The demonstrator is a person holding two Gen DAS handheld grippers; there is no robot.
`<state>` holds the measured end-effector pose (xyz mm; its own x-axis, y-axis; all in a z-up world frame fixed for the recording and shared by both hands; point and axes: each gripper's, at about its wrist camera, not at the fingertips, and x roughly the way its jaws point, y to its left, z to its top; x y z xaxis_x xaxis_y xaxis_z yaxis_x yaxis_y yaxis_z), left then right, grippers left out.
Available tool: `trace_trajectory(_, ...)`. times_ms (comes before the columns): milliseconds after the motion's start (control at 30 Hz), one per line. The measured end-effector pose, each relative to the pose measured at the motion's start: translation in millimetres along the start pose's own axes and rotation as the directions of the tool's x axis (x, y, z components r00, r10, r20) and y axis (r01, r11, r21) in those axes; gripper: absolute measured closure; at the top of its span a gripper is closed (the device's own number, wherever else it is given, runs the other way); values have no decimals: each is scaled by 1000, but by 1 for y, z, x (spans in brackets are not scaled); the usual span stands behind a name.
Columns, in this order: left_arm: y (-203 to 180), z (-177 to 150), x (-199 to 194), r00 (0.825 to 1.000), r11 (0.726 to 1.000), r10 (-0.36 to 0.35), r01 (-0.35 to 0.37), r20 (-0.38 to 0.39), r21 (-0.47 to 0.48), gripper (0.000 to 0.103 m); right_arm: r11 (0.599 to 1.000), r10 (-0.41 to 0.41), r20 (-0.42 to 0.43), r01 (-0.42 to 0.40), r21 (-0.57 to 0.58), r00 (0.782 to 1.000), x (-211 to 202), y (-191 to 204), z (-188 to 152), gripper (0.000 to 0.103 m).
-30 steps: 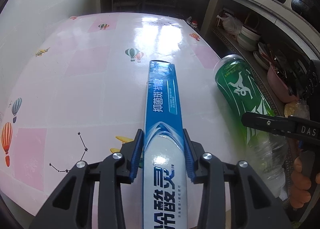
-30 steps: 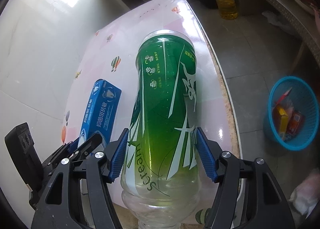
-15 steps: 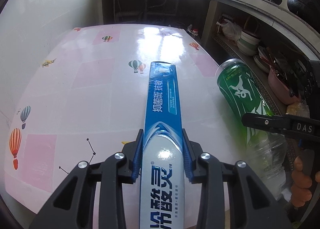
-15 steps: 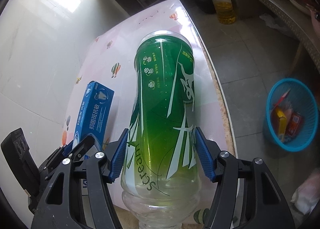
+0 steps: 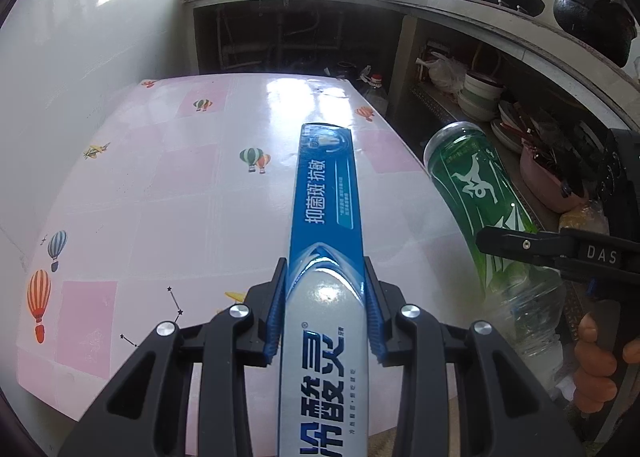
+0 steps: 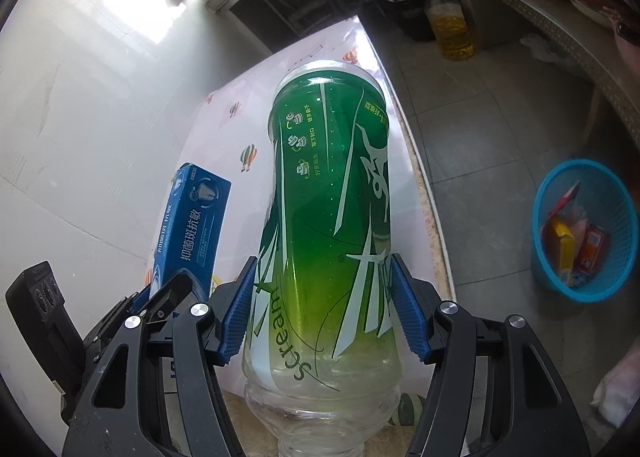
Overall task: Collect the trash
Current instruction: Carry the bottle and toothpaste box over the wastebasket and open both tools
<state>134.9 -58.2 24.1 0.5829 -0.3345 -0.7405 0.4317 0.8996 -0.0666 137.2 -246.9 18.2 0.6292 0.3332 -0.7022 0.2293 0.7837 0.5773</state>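
Clearance, both grippers loaded, side by side

Left gripper (image 5: 324, 309): box (image 5: 326, 193) fills the jaws; bare table (image 5: 168, 193) ahead and to its left, wall beyond. To its right, close: bottle (image 6: 332, 209) in right gripper (image 6: 324, 313). Right of that: open floor (image 6: 492, 125), basket (image 6: 560, 281), shelf (image 6: 560, 21) beyond.

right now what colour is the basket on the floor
Bright blue; the basket shows best in the right wrist view.
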Motion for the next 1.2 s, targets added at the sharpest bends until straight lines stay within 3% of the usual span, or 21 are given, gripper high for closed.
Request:
trace_trajectory(100, -19, 10, -6, 999, 999, -46, 45, 15, 29, 70, 999, 1, 47, -3, 40, 999, -23, -20, 3, 43)
trace_trajectory(233, -59, 32, -10, 988, 985, -155, 153, 26, 84, 70, 991, -70, 130, 54, 121, 989, -63, -63, 4, 43)
trace_trajectory(333, -99, 47, -4, 968, 959, -251, 249, -7, 135, 70, 972, -144, 168, 107, 210, 975, -91, -107, -4, 43)
trace_trajectory(500, -183, 62, 38, 920, 900, -360, 386, -152, 204, 70, 914, -246, 138, 183, 362, 959, -104, -181, -29, 43)
trace_trajectory(567, -216, 63, 62, 906, 885, -361, 408, -220, 227, 70, 888, -263, 97, 202, 412, 960, -95, -207, -39, 43)
trace_trajectory(667, -259, 57, 110, 864, 867, -358, 448, -354, 219, 70, 853, -266, 23, 225, 471, 964, -69, -242, -49, 43)
trace_trajectory(733, -280, 52, 144, 834, 868, -341, 456, -433, 194, 70, 836, -258, -22, 235, 495, 966, -48, -263, -49, 43)
trace_trajectory(900, -319, 47, 221, 798, 897, -276, 415, -535, 155, 70, 799, -291, -114, 307, 517, 950, 3, -312, -28, 43)
trace_trajectory(1000, -334, 52, 254, 806, 909, -263, 392, -530, 145, 69, 789, -334, -143, 359, 498, 932, 30, -338, -7, 41)
trace_trajectory(1133, -337, 52, 271, 818, 915, -274, 383, -505, 124, 53, 772, -406, -149, 426, 472, 902, 50, -354, 2, 35)
trace_trajectory(1200, -333, 53, 268, 814, 918, -299, 388, -498, 83, 53, 767, -432, -142, 446, 461, 890, 46, -351, 1, 35)
